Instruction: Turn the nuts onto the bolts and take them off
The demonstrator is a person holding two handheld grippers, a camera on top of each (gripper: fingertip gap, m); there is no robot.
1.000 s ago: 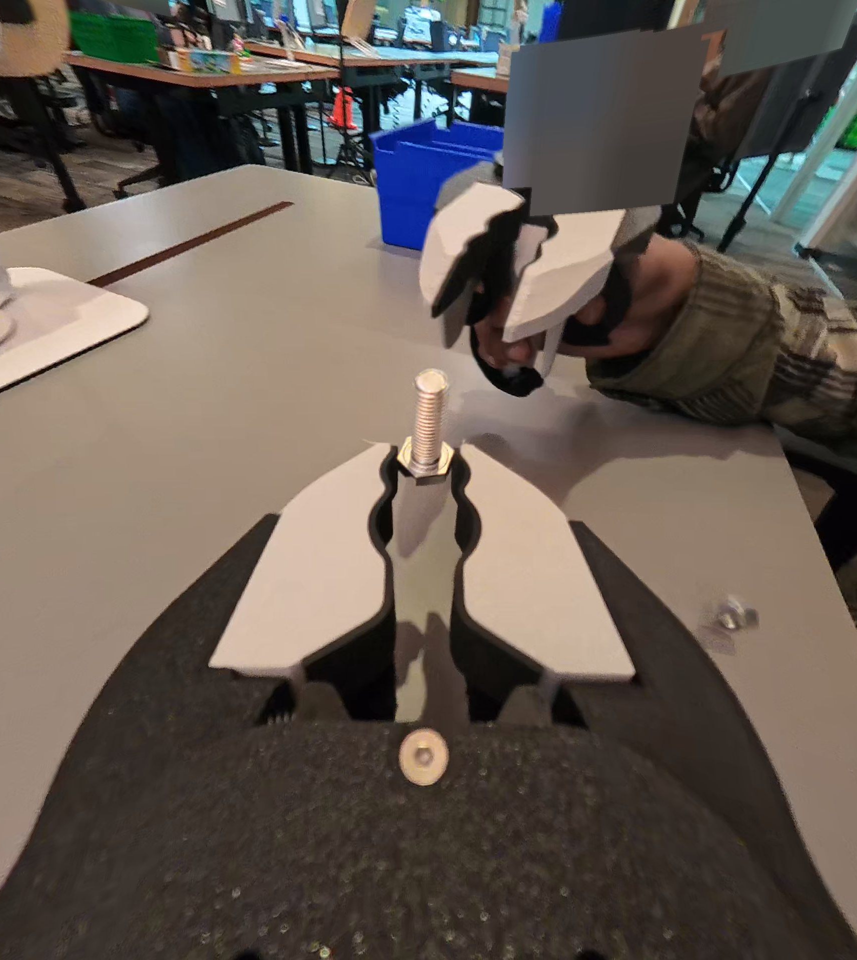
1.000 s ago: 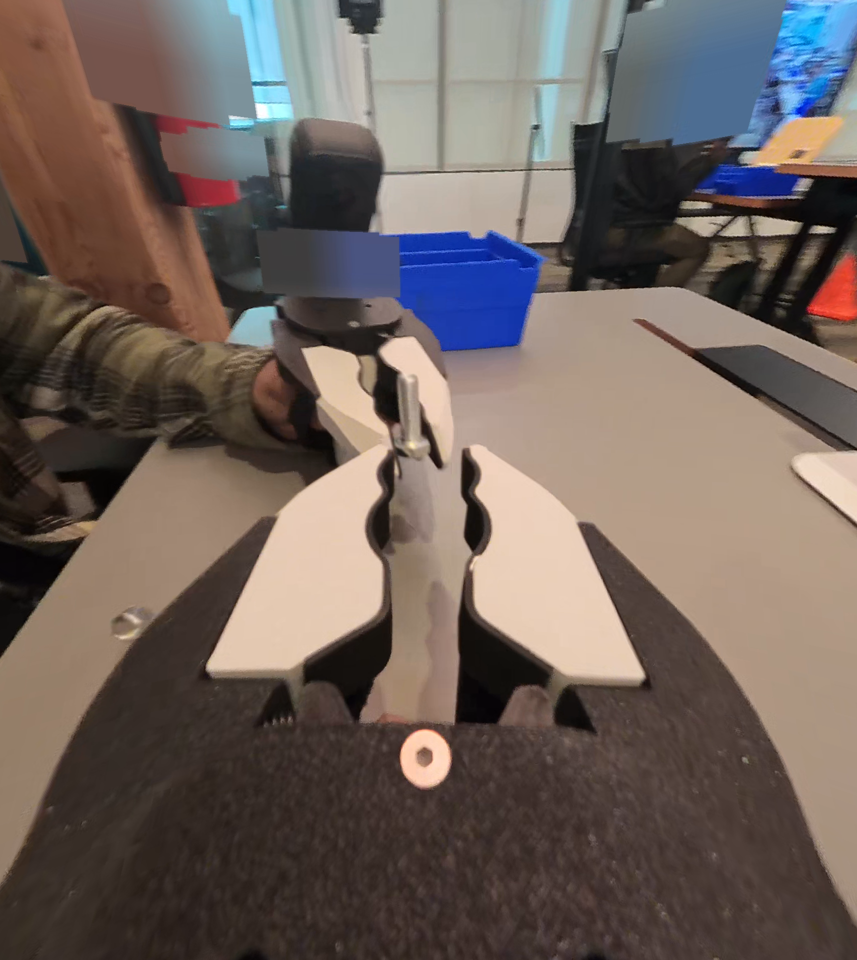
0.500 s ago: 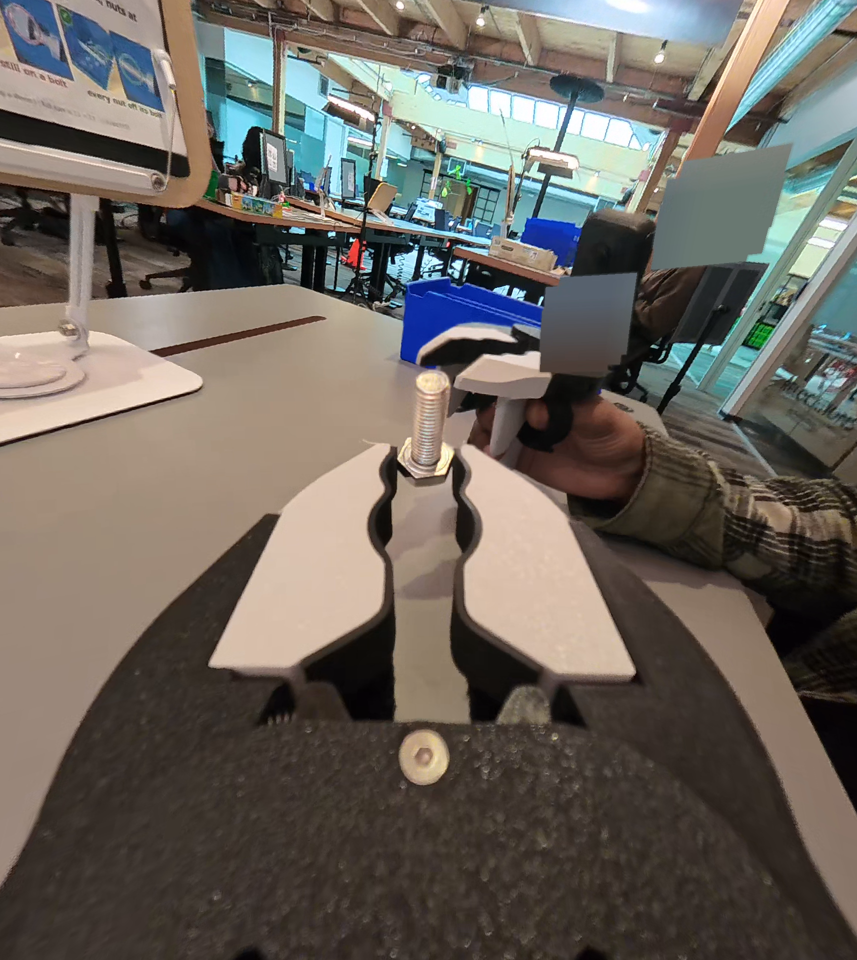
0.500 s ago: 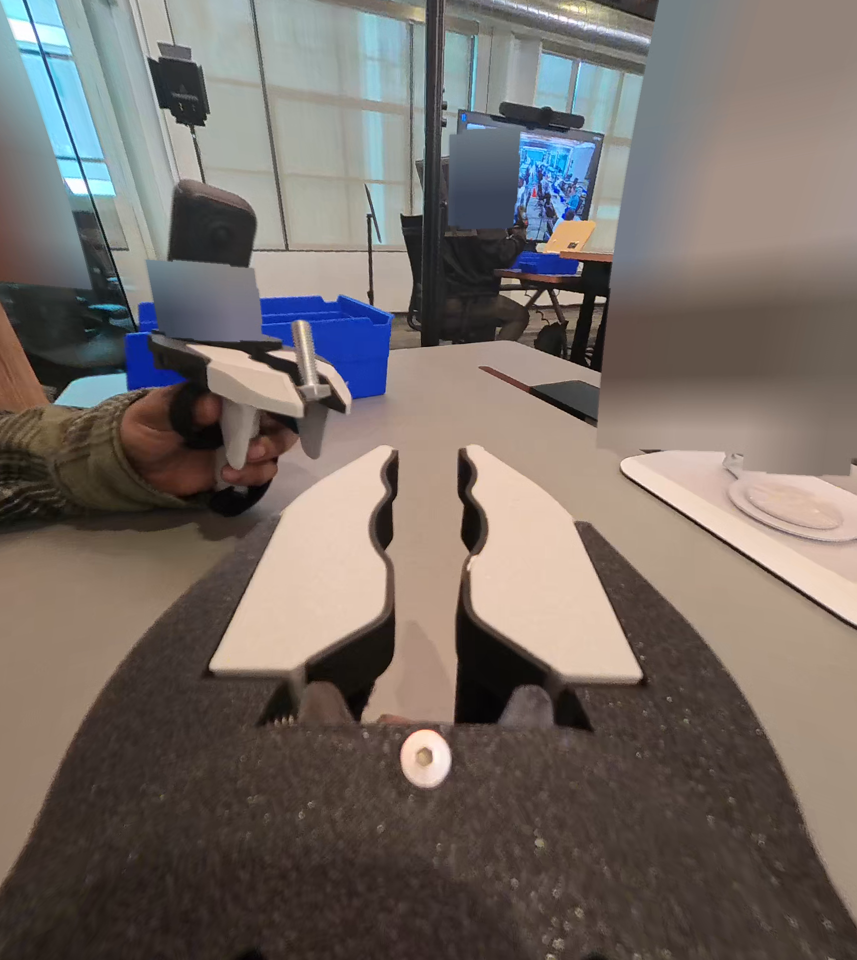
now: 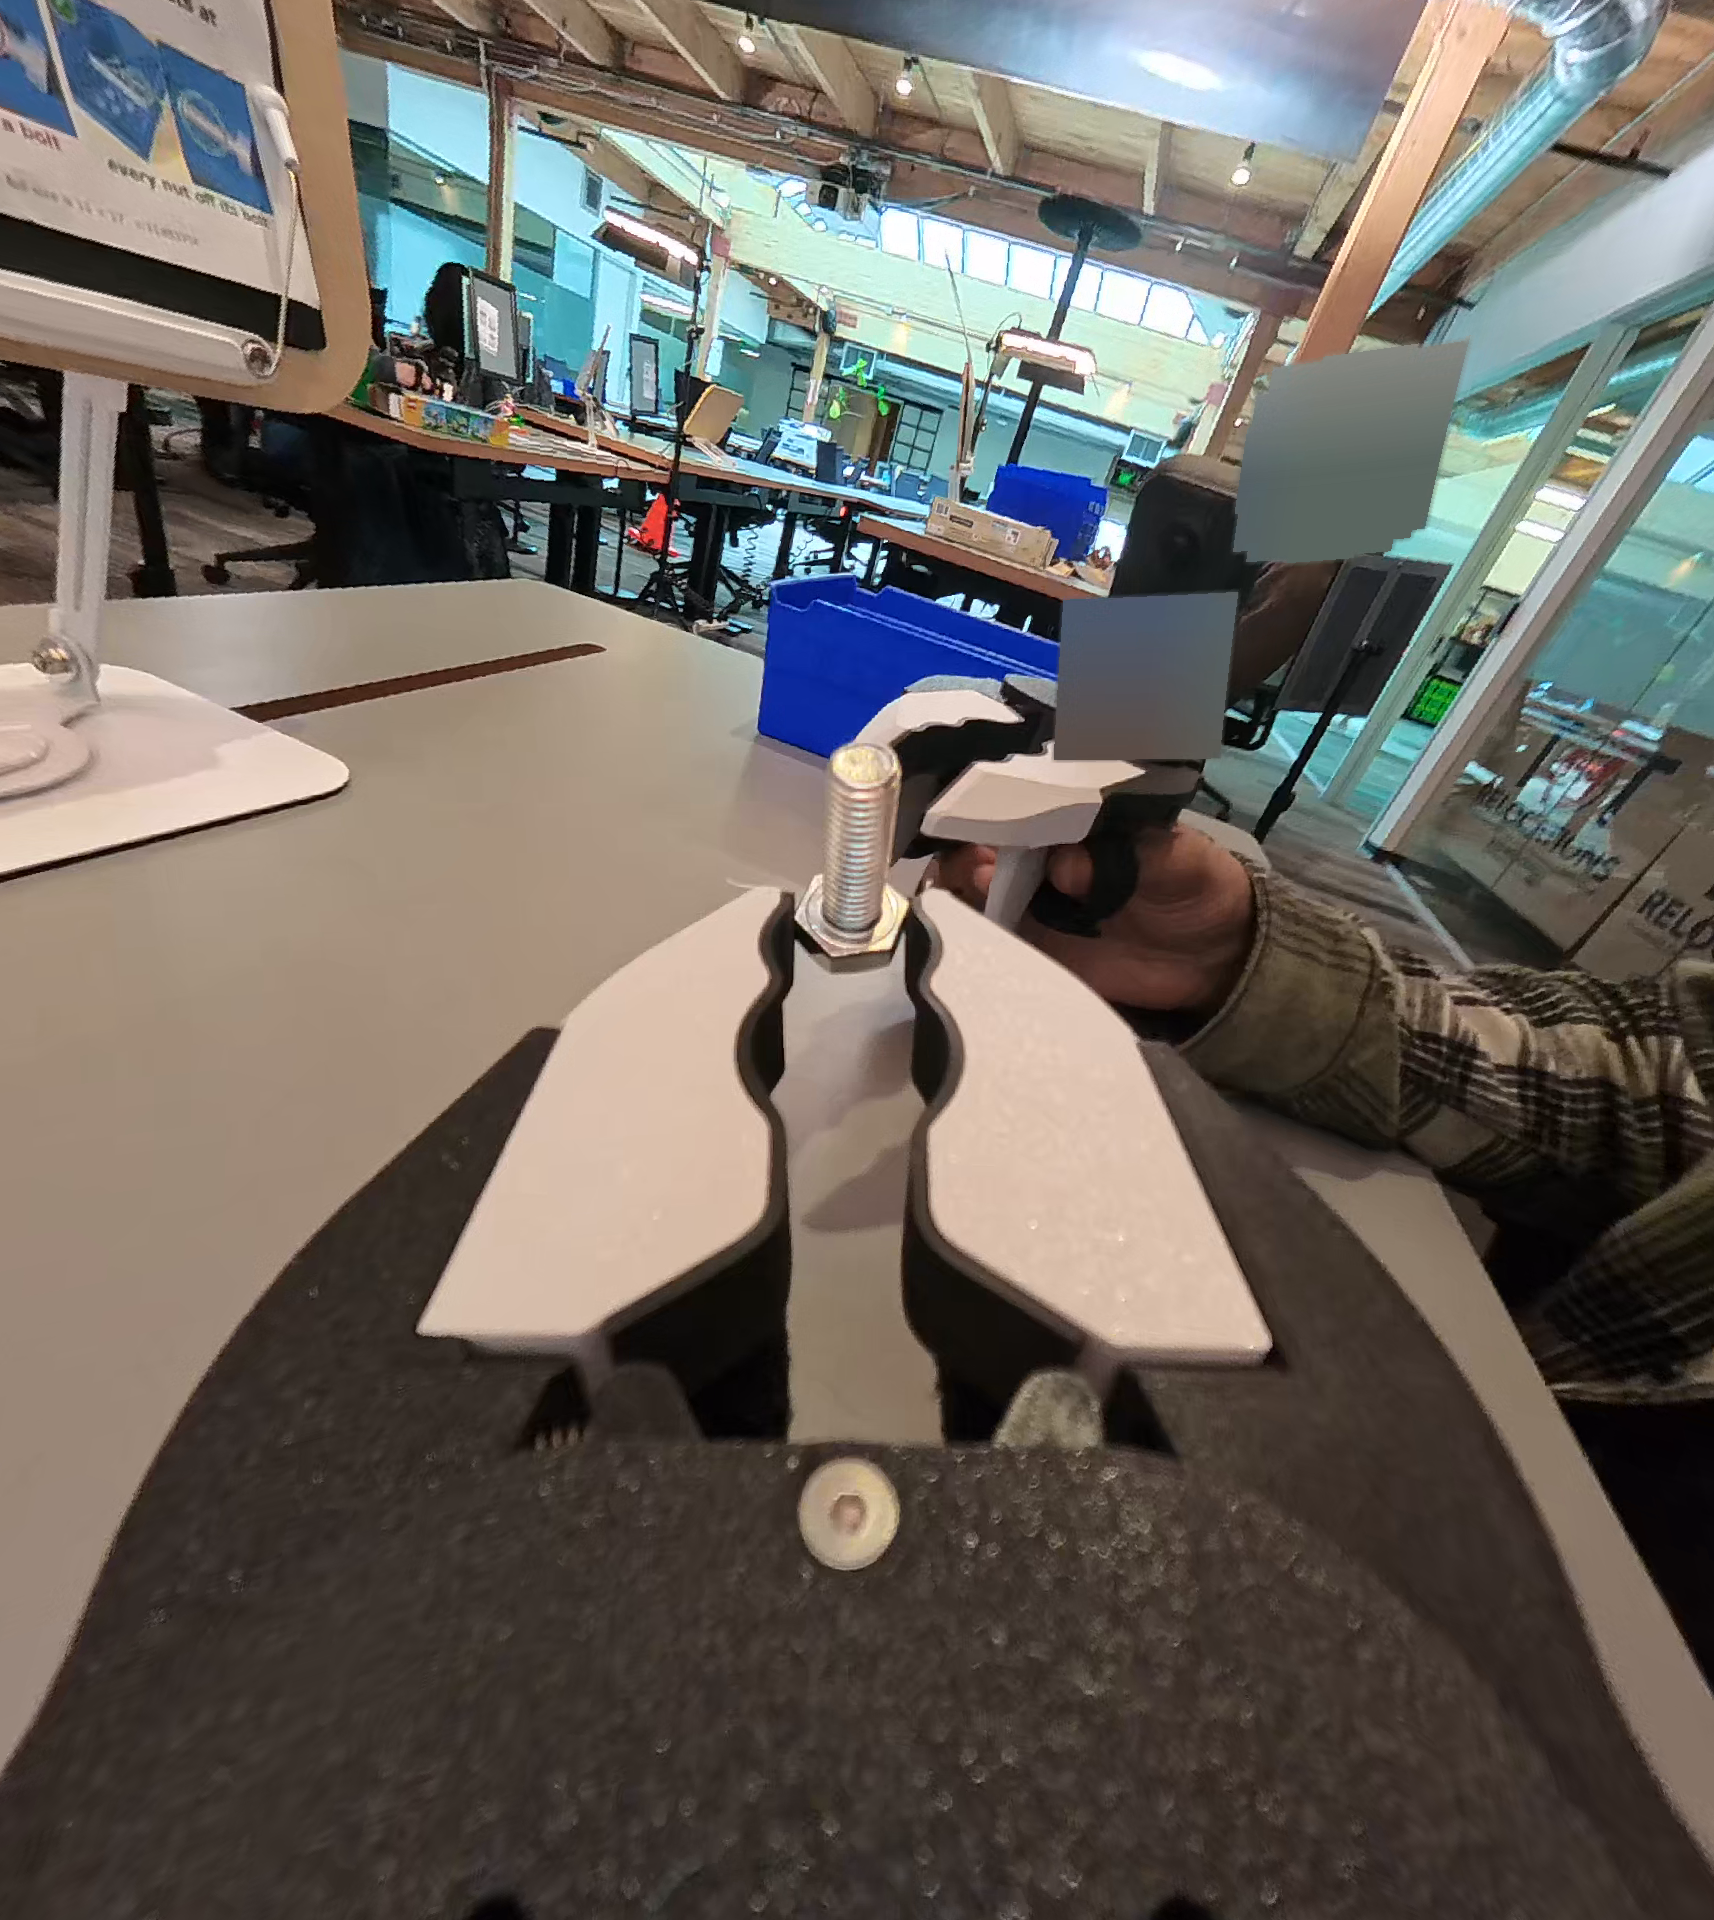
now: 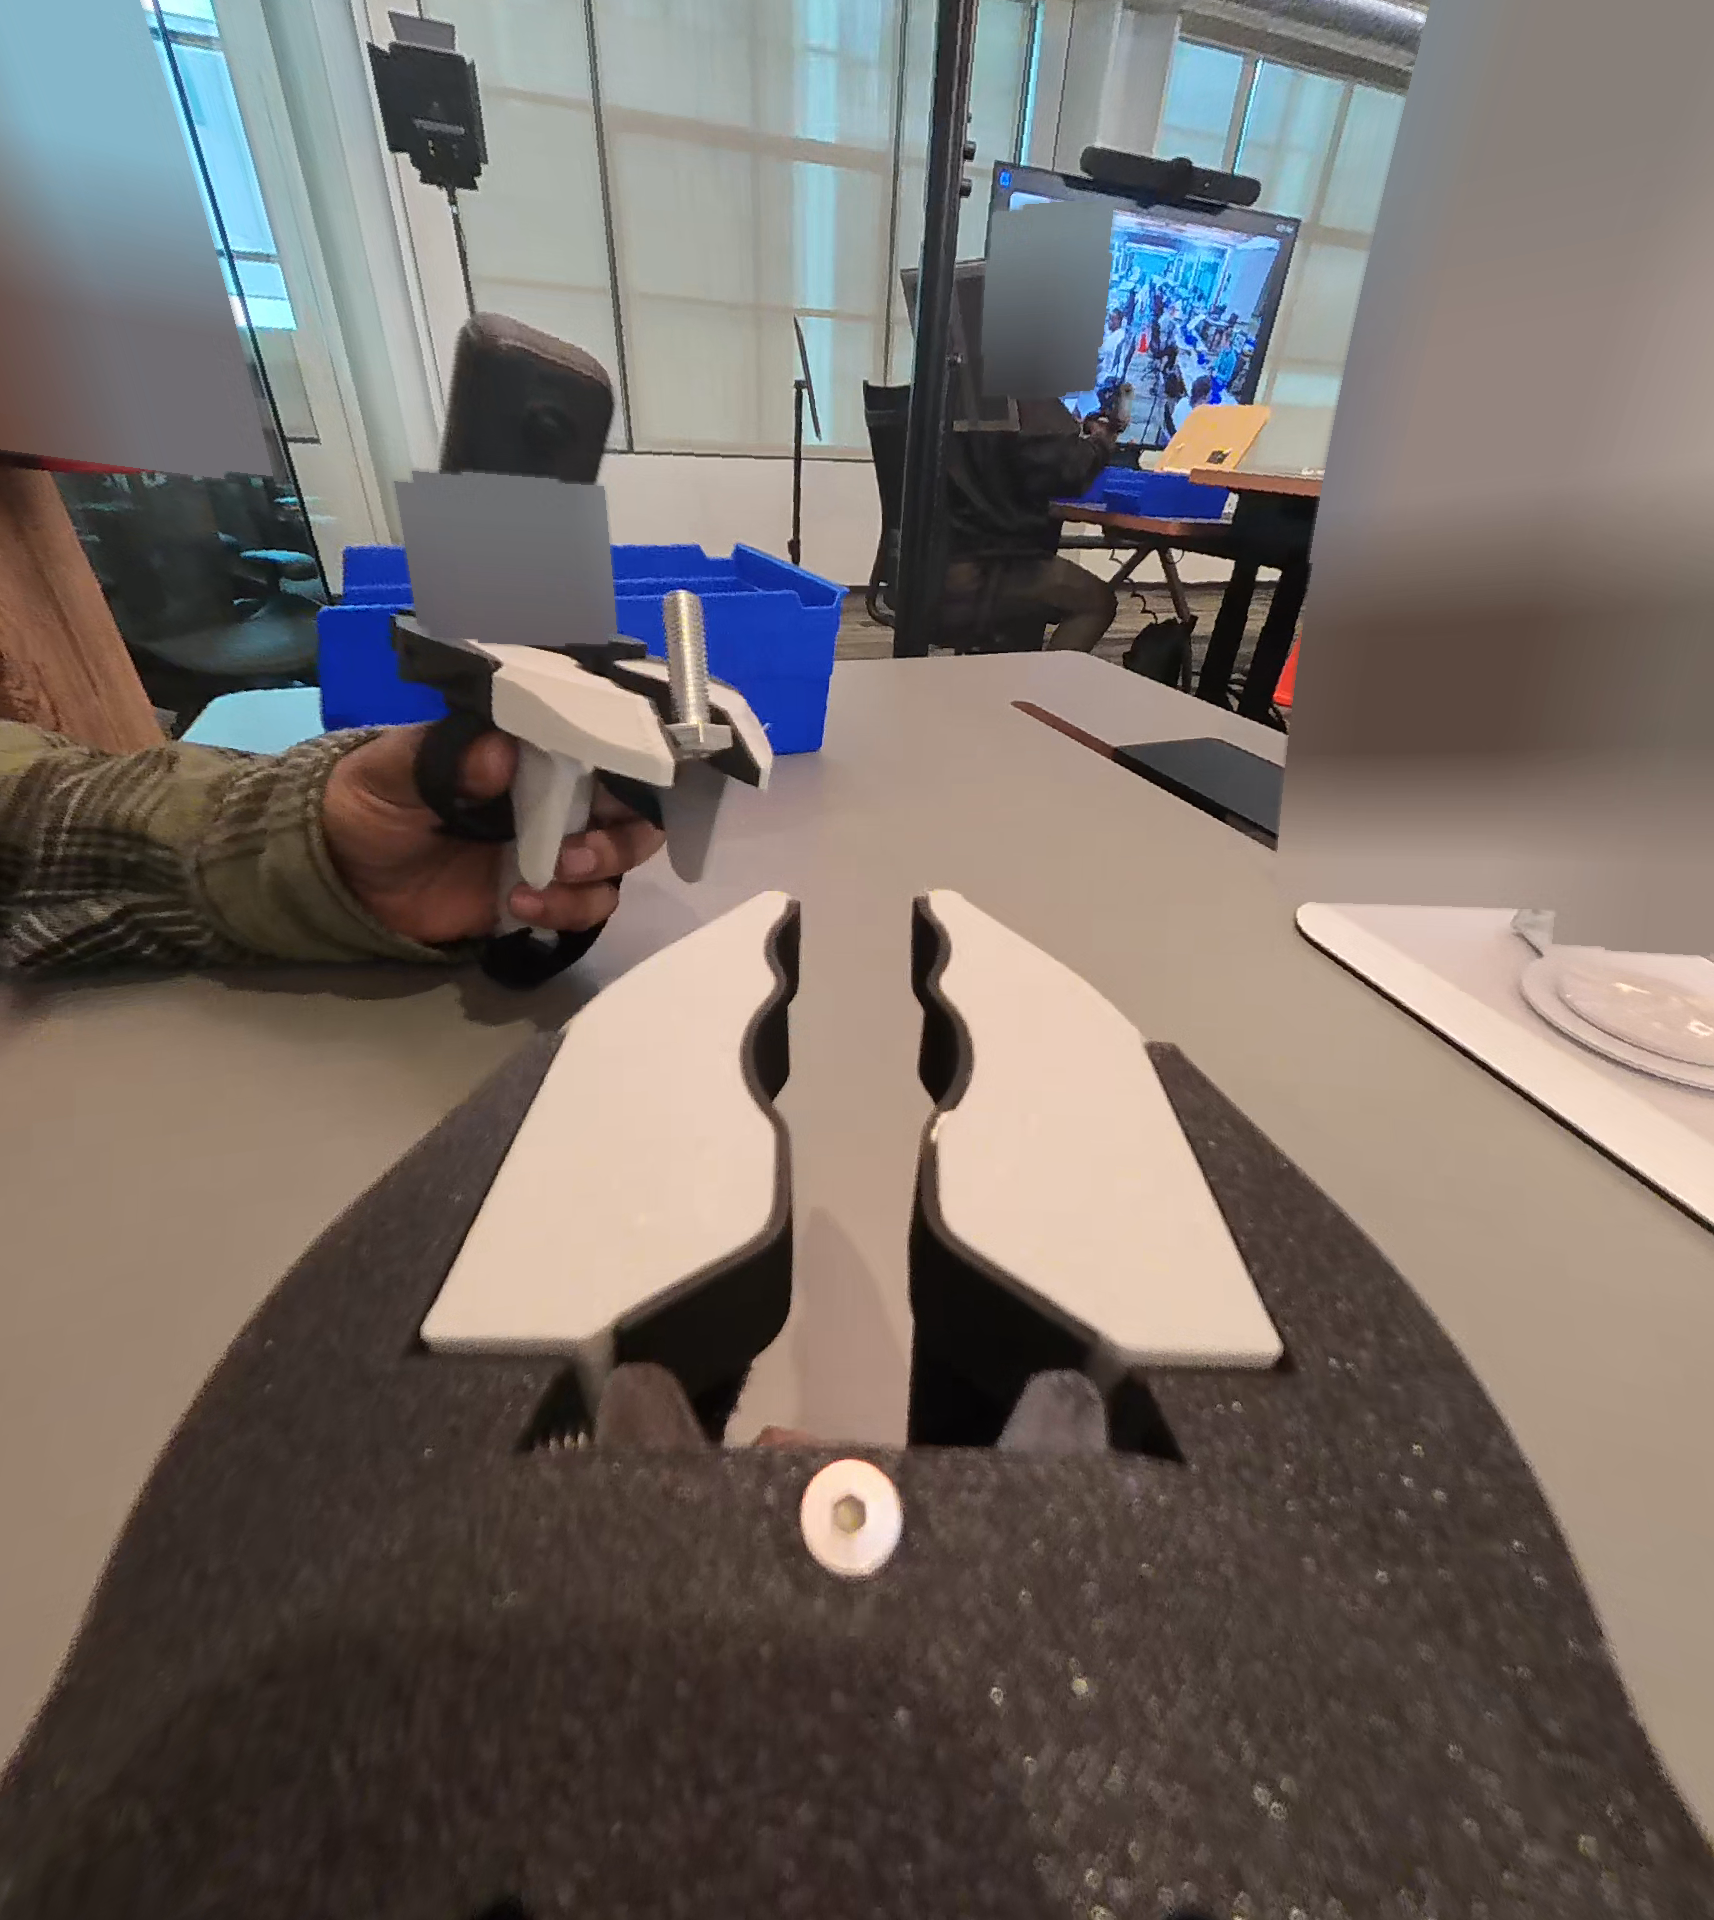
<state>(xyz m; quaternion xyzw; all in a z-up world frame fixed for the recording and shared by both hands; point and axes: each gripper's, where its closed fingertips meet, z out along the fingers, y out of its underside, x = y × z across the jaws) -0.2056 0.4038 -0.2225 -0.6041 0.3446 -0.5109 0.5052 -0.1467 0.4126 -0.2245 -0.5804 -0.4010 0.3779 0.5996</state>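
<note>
Table [image 5: 261,1039] is carrying a blue bin [image 6: 780,644] at its far edge, contents hidden behind the wall. Left gripper [image 5: 848,930] is pinching the bolt [image 5: 861,831] by its hex head, shank pointing straight up, clear of the table. Right gripper [image 6: 853,914] is sitting spread and empty, just beside the bolt. No nut is showing in either view.

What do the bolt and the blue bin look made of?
Bolt: metal, likely zinc-plated or stainless steel, judging by bright silver threads with sharp highlights. It's clamped by its hex head in the left hand-held gripper. Blue bin: looks like moulded plastic, uniform saturated colour with a smooth, slightly glossy wall.
</note>
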